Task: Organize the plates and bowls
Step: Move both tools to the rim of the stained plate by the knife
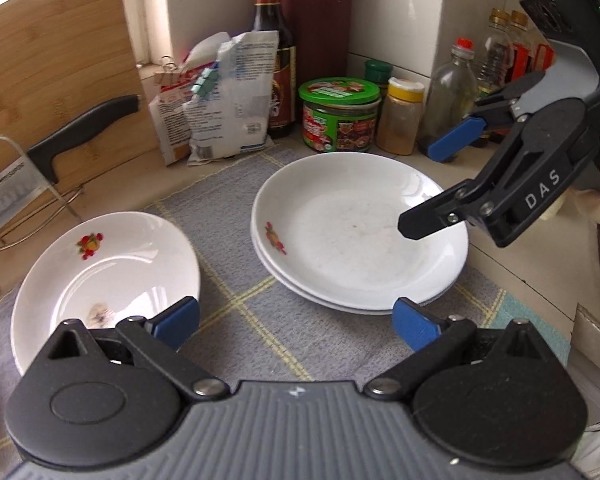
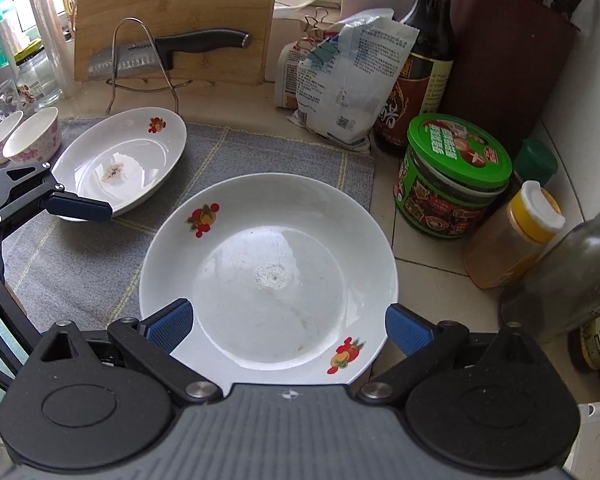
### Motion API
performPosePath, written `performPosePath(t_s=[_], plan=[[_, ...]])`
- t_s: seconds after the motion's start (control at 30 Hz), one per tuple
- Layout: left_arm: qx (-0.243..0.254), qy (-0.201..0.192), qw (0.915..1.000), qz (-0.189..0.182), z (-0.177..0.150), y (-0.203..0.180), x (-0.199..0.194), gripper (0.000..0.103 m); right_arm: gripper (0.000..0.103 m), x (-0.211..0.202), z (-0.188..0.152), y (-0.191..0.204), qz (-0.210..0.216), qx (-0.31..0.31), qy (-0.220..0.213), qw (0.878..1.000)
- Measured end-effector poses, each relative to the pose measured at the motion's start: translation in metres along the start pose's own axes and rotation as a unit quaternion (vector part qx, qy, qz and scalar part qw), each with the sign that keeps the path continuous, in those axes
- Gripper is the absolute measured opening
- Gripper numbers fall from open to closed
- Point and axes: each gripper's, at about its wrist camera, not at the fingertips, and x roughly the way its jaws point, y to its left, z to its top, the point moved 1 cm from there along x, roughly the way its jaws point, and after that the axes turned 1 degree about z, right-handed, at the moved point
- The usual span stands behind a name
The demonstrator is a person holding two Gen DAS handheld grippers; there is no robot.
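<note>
Currently recorded state, by item:

Left gripper (image 1: 296, 322): jaws stood wide apart and held nothing; its blue pads (image 1: 176, 318) hovered over the grey checked mat (image 1: 236, 280), between the 2 plate positions.

Right gripper (image 2: 288, 326): jaws stood wide apart and held nothing; it hung above the near rim of the stacked plates (image 2: 268, 272). In the left wrist view it entered from the right, over the stack's right edge.

Stacked plates: 2 white plates with fruit decals, 1 nested in the other, sat on the mat's right part, just beside the green-lidded jar (image 2: 456, 176). A small dried residue spot showed at the top plate's centre.

Single plate (image 2: 120, 162): a white plate with 1 visible fruit decal and a brown residue patch inside, on the mat's left part, apart from the stack. It appeared tilted, though what propped it could not be told.

Bowls (image 2: 34, 136): 2 small floral-patterned bowls sat side by side at the mat's far left edge, near the single plate.

Background: a bamboo cutting board (image 2: 176, 16) leaned upright behind a wire rack holding a black-handled knife (image 2: 168, 54). A clipped white bag (image 2: 348, 76), a dark sauce bottle (image 2: 424, 56) and a yellow-capped spice jar (image 2: 516, 236) stood along the counter's back and right.
</note>
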Motion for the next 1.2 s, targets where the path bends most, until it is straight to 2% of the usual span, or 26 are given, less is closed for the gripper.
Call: performPosePath(t_s=[0.23,0.47,0.57,0.77,1.1,1.2], plan=[[-0.067,0.013,0.9956,0.064,-0.024,0.028,-0.029,0.102,0.103,0.005,0.014,0.022,0.051,-0.02,-0.043,0.998],[-0.115,0.032,0.987,0.108,-0.058,0.063,-0.035,0.102,0.103,0.02,0.025,0.053,0.076,-0.029,-0.044,0.996],[-0.14,0.037,0.9839,0.105,-0.071,0.076,-0.031,0.102,0.103,0.023,0.027,0.065,0.075,-0.031,-0.035,0.996],[-0.143,0.042,0.9843,0.094,-0.085,0.085,-0.021,0.102,0.103,0.021,0.032,0.084,0.062,-0.042,-0.02,0.997],[-0.116,0.019,0.9894,0.086,-0.077,0.093,-0.005,0.102,0.103,0.039,0.042,0.101,0.054,-0.042,0.001,0.998],[-0.107,0.015,0.9903,0.088,-0.072,0.096,0.001,0.102,0.103,0.046,0.049,0.105,0.065,-0.038,0.009,0.997]])
